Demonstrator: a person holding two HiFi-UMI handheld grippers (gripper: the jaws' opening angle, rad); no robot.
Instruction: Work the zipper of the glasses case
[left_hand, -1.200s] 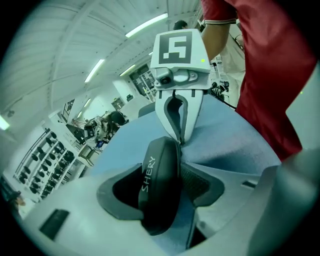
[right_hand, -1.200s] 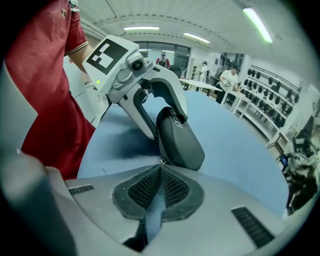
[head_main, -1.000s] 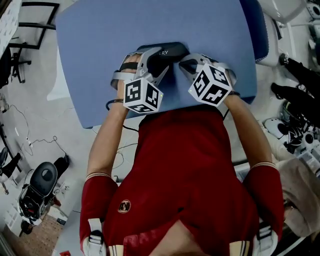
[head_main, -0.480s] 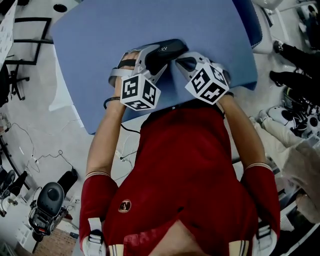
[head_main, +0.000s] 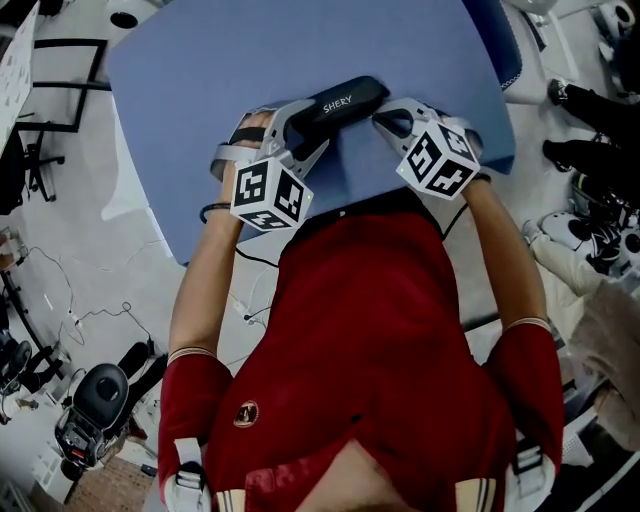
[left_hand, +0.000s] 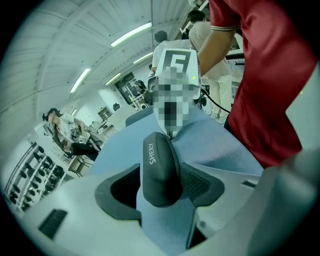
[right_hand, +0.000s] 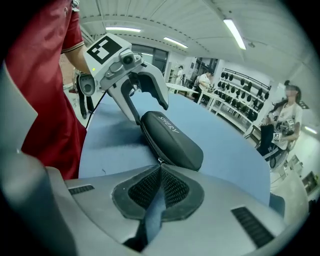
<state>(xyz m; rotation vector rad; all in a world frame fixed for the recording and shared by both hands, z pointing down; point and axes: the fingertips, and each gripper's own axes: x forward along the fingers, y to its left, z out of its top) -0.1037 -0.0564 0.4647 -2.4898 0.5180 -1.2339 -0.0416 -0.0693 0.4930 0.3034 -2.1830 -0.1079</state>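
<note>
On the blue table (head_main: 190, 80), near the edge closest to the person, lay the black glasses case (head_main: 340, 103). The left gripper (head_main: 303, 130) straddled and hid one end, its jaws wide and clamped on the case. At the other end the right gripper (head_main: 386, 122) had its jaws pressed together on the small zipper pull (right_hand: 159, 161). Below that table edge was a red shirt (head_main: 370, 330). Cables (head_main: 85, 300) trailed over the floor left of the table.
</note>
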